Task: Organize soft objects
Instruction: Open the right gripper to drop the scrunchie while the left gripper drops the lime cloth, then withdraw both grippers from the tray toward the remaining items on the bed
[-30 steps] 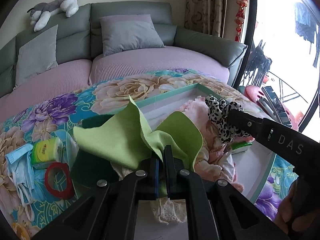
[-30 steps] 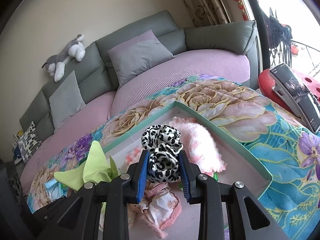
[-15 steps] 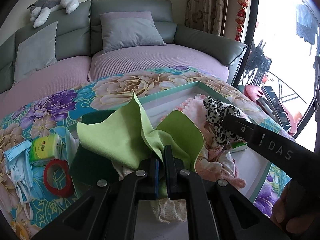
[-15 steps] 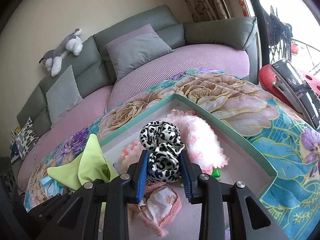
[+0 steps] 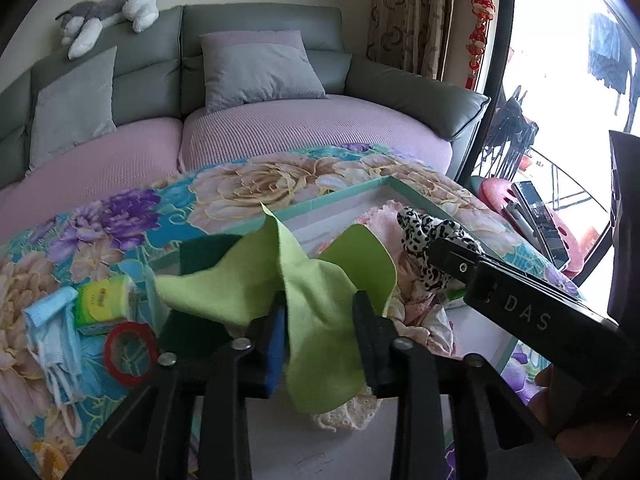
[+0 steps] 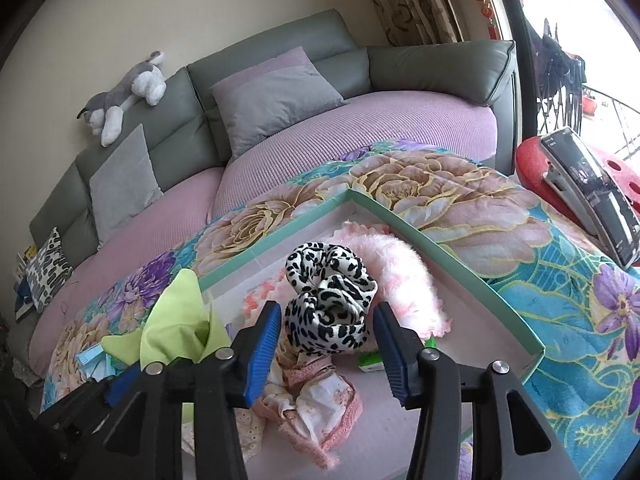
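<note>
My left gripper (image 5: 320, 302) has its jaws opening. A light green cloth (image 5: 248, 288) droops loosely in the gap, and neither pad presses on it. My right gripper (image 6: 327, 312) is opening too. A black-and-white spotted scrunchie (image 6: 328, 300) sits between its blue pads (image 6: 264, 340) with a gap on each side, resting on the pile below. Both hover over a teal-rimmed box (image 6: 440, 248) holding a fluffy pink piece (image 6: 400, 272) and a pink lacy garment (image 6: 320, 412). The scrunchie (image 5: 424, 232) and the box rim (image 5: 340, 196) also show in the left wrist view.
On the floral blanket left of the box lie a tissue pack (image 5: 100, 300), a red tape ring (image 5: 130, 354), blue face masks (image 5: 52, 328) and a dark green cloth (image 5: 208, 252). A sofa (image 5: 280, 128) with a plush dog (image 5: 112, 8) stands behind. A red stool (image 6: 532, 160) is at right.
Both pairs of jaws have spread apart. The green cloth has slumped loose between the left fingers. The scrunchie, squeezed before, now sits free between the right pads.
</note>
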Available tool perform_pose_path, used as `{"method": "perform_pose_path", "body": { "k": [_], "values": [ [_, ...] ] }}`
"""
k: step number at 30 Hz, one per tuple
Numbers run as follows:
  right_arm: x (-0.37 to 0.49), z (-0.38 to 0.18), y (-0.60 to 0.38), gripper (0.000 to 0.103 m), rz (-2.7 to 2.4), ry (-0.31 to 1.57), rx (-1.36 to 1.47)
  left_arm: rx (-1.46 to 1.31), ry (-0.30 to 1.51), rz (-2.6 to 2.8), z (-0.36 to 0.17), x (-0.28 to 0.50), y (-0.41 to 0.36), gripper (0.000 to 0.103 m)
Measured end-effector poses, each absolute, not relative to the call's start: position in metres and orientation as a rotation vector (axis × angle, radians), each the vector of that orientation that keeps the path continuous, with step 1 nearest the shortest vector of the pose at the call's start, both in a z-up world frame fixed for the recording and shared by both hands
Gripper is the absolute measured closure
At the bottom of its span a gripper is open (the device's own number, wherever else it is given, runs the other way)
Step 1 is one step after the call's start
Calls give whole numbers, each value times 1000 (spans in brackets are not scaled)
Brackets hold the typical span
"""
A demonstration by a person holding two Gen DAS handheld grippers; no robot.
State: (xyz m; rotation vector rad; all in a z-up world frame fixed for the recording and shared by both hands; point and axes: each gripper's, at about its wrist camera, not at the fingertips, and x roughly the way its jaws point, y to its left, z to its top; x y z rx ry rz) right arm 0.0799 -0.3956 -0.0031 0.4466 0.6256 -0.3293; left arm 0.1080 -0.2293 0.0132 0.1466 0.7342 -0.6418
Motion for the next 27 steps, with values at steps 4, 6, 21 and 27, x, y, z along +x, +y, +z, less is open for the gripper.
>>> {"method": "perform_pose_path", "body": {
  "k": [4,6,21,27],
  "values": [
    [75,5,-395,48,-337,605,442,151,700,-602,25,105,-220,61],
    [73,10,-393,48,-333,601,437,139,682,-566,31,105,-211,60],
    [80,29,-351,48,-272,638,322,-38,803,-216,26,135,-121,46],
    [87,25,-334,48,-250,678,304,-87,844,-111,17,142,-95,27]
  ]
}}
